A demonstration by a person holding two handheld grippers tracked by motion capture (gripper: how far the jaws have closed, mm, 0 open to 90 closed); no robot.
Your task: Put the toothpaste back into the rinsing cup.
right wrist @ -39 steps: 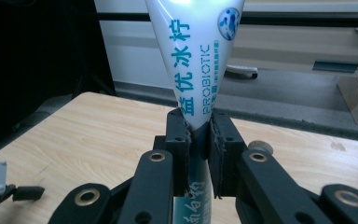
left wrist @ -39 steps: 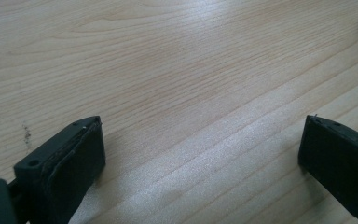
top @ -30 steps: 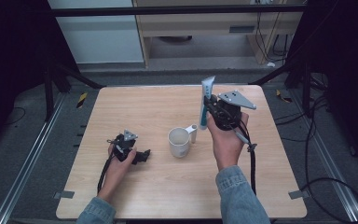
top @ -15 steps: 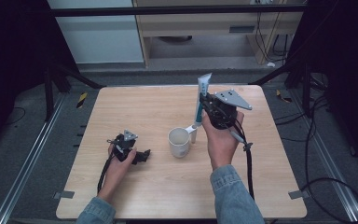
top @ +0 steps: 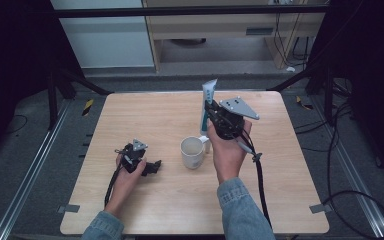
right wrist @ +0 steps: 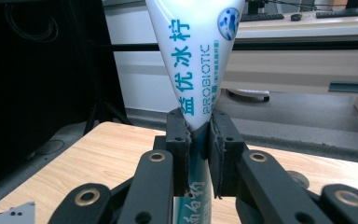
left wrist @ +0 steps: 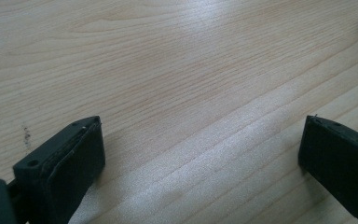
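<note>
The right gripper (top: 213, 116), clamped on an upright toothpaste tube (top: 207, 102) at the mug's (top: 192, 152) one o'clock, seems mid-carry, so next it likely must lower the tube into the mug, while the left gripper (top: 152, 167) rests wide open and empty at the mug's nine o'clock.

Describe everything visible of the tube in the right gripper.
The tube is a soft white squeeze tube with teal Chinese print and the word PROBIOTIC. It stands upright, flat crimped end up, pinched at its middle by the right gripper. It hangs above the table beside the mug, its lower end near the rim.
</note>
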